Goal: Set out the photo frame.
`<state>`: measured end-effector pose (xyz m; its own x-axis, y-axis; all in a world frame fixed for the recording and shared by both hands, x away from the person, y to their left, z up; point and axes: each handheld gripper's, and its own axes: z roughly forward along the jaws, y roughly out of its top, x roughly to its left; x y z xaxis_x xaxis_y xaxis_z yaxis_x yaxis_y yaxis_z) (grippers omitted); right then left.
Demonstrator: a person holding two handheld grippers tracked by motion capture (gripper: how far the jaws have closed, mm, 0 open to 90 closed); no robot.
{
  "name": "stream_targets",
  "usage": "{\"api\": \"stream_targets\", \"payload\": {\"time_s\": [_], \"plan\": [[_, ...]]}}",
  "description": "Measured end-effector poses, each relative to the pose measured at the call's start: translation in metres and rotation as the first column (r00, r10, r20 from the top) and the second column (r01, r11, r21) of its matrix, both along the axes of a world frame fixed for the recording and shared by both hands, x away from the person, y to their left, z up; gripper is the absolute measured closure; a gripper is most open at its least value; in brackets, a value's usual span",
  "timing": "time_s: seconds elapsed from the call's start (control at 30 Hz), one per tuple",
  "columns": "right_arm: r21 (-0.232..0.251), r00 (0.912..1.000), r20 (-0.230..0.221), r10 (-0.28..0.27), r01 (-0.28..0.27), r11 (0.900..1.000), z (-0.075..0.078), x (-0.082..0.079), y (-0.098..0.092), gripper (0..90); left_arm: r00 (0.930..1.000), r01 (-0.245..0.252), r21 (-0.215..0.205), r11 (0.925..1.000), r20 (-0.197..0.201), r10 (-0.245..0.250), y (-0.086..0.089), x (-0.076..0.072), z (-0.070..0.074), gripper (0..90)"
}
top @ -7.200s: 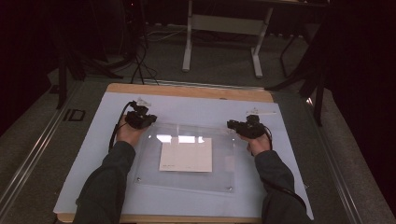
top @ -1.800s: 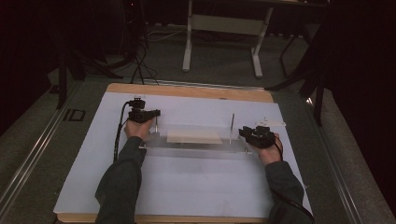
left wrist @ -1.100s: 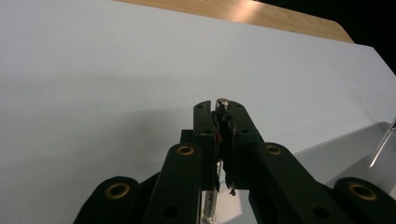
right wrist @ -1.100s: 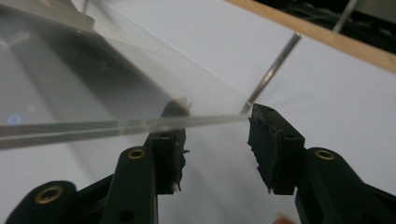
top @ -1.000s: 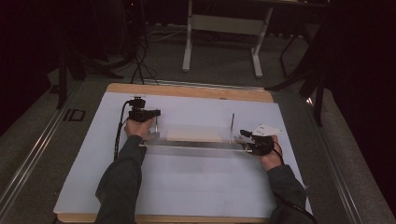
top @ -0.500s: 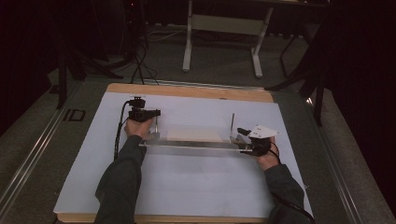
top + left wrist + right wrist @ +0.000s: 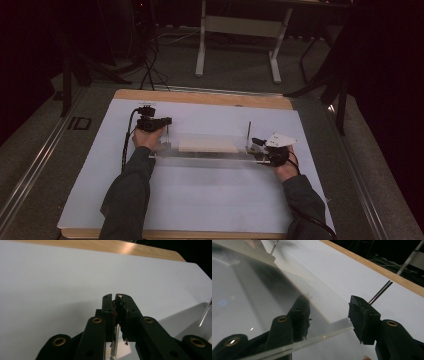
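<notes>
Two grippers work the clear plate (image 7: 205,155) mid-surface. Left gripper (image 7: 117,306): jaws closed on upright metal pin (image 7: 114,340), probably steadying that corner. Right gripper (image 7: 329,315): jaws parted astride plate edge, gripping nothing.

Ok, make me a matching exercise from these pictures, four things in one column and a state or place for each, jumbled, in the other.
Things:
1. left tongs
2. right tongs
3. clear plate
4. beige sheet

States or places:
A. lies between the two thin metal rods
B. open, jaws either side of a clear corner
C. shut on a thin metal rod
D. tilted, seen nearly edge-on from the high view

Pairs: 1-C, 2-B, 3-D, 4-A
</notes>
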<state>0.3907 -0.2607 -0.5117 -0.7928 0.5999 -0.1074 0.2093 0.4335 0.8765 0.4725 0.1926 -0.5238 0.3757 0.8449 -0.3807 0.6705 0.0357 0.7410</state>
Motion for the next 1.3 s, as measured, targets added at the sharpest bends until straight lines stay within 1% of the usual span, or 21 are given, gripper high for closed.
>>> {"api": "stream_targets", "payload": {"time_s": [0.03,0.1,0.2,0.23,0.3,0.47,0.6,0.67,0.73,0.77,0.83,0.9,1.0,1.1,1.3], "plan": [[-0.003,1.0,0.0,0.003,-0.003,1.0,0.0,0.0,0.0,49.6,1.0,0.005,0.01,0.9999,0.008,-0.005,0.001,-0.001,0.0,78.9],[-0.01,1.0,0.002,0.006,-0.006,1.0,0.0,0.0,0.0,49.6,0.9997,0.007,0.016,0.9998,0.025,-0.008,0.002,-0.004,0.0,78.2],[-0.002,1.0,-0.001,0.003,-0.003,1.0,0.0,0.0,0.0,49.6,0.9984,-0.002,0.019,0.9998,0.056,0.001,0.007,-0.01,0.003,74.6],[0.0,1.0,-0.002,0.0,0.0,1.0,0.0,0.0,0.0,49.6,0.9984,-0.002,0.019,0.9998,0.056,0.001,0.007,-0.01,0.003,74.2],[0.008,1.0,-0.005,-0.002,0.002,1.0,0.001,0.001,0.0,49.7,0.996,-0.004,0.026,0.9997,0.09,0.002,0.014,-0.017,0.008,73.5],[0.012,0.9998,-0.017,-0.007,0.007,1.0,0.002,0.002,0.0,49.7,0.9898,0.004,0.037,0.9993,0.142,-0.009,0.026,-0.032,0.015,71.4],[0.013,0.9997,-0.022,-0.008,0.008,1.0,0.003,0.003,0.0,49.7,0.9842,0.025,0.085,0.9961,0.173,-0.039,0.032,-0.045,0.015,70.4],[0.016,0.9996,-0.026,-0.008,0.008,1.0,0.004,0.004,0.0,49.7,0.9823,0.036,0.119,0.9922,0.178,-0.057,0.034,-0.051,0.015,69.4],[0.016,0.9995,-0.03,-0.01,0.01,1.0,0.005,0.005,0.0,49.7,0.9792,0.043,0.138,0.9895,0.191,-0.069,0.036,-0.056,0.016,68.6],[0.019,0.9995,-0.031,-0.011,0.012,1.0,0.006,0.005,0.0,49.7,0.9782,0.042,0.14,0.9893,0.196,-0.069,0.037,-0.058,0.016,68.2],[0.024,0.9993,-0.036,-0.014,0.015,1.0,0.006,0.006,0.0,49.7,0.9762,0.038,0.13,0.9908,0.207,-0.065,0.04,-0.063,0.016,66.6],[0.031,0.999,-0.041,-0.02,0.021,0.999,0.008,0.007,0.0,49.7,0.9732,0.049,0.118,0.9918,0.218,-0.074,0.042,-0.067,0.015,66.3],[0.04,0.9987,-0.045,-0.025,0.027,0.999,0.009,0.009,0.0,49.7,0.9715,0.055,0.129,0.9901,0.222,-0.083,0.044,-0.071,0.011,66.0],[0.051,0.9983,-0.051,-0.03,0.032,0.998,0.011,0.012,0.0,49.7,0.9719,0.069,0.134,0.9887,0.215,-0.096,0.044,-0.075,0.007,65.1],[0.049,0.9972,-0.068,-0.031,0.034,0.998,0.014,0.014,0.0,49.7,0.9687,0.09,0.148,0.9849,0.217,-0.121,0.042,-0.08,0.001,63.5]]}}
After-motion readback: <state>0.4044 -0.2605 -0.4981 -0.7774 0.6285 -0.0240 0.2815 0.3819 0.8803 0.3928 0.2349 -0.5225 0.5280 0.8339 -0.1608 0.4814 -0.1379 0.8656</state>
